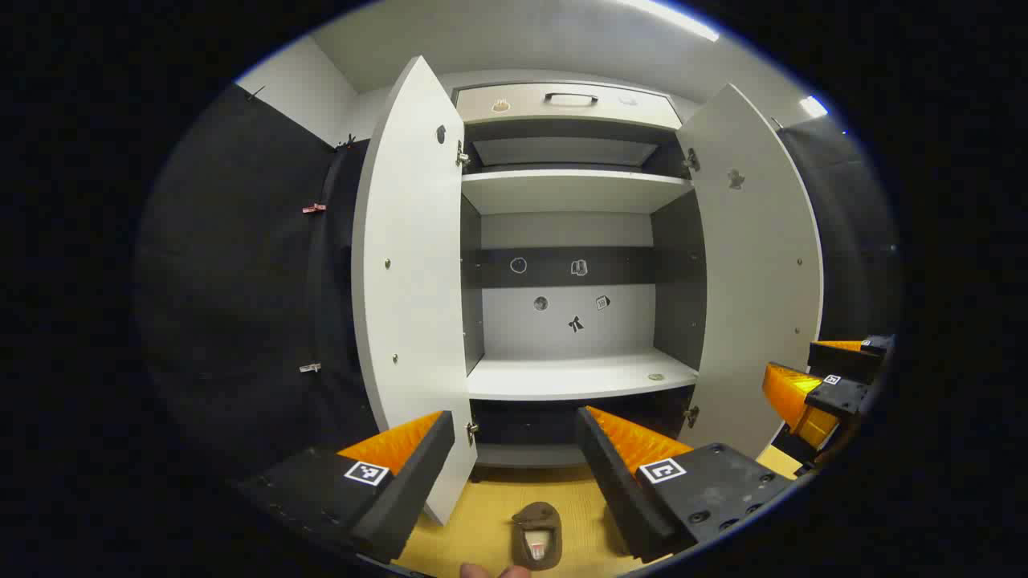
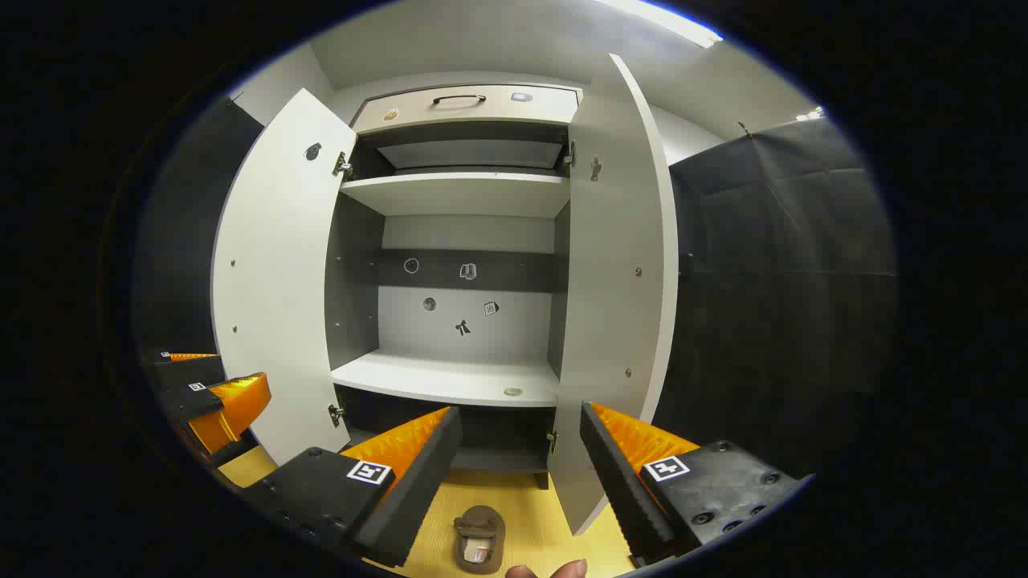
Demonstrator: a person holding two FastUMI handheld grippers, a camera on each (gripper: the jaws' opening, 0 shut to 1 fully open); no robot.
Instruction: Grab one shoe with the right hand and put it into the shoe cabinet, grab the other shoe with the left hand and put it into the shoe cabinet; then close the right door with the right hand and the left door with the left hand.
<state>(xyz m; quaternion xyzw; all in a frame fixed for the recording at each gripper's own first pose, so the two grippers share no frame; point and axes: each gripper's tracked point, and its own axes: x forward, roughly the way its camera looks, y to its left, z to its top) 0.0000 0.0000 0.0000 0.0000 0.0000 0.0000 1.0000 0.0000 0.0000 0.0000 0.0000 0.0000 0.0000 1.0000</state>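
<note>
Left fingers: the left gripper (image 1: pixel 514 449) has its fingers spread wide at the bottom of the left gripper view, nothing between them.
Right fingers: the right gripper (image 2: pixel 520 445) is likewise spread apart and empty at the bottom of the right gripper view; it also shows at the right edge of the left gripper view (image 1: pixel 811 385).
Shoe: one small brown fabric shoe (image 1: pixel 536 535) lies on the pale yellow wooden floor (image 1: pixel 474 522), bottom centre of the left gripper view, in front of the cabinet; a brown shoe sits bottom centre in the right gripper view too (image 2: pixel 479 539) (whether it is the same shoe, I cannot tell).
Cabinet: the tall white shoe cabinet (image 1: pixel 572 241) stands centre frame, both doors swung open.
Left door: flat white panel (image 1: pixel 409 289), left of centre.
Right door: flat white panel (image 1: pixel 755 265), right of centre.
Shelves: the lower white shelf (image 1: pixel 578 376) holds no shoe.
Drawer: pale front with a dark handle (image 1: pixel 570 99), at the top.
</note>
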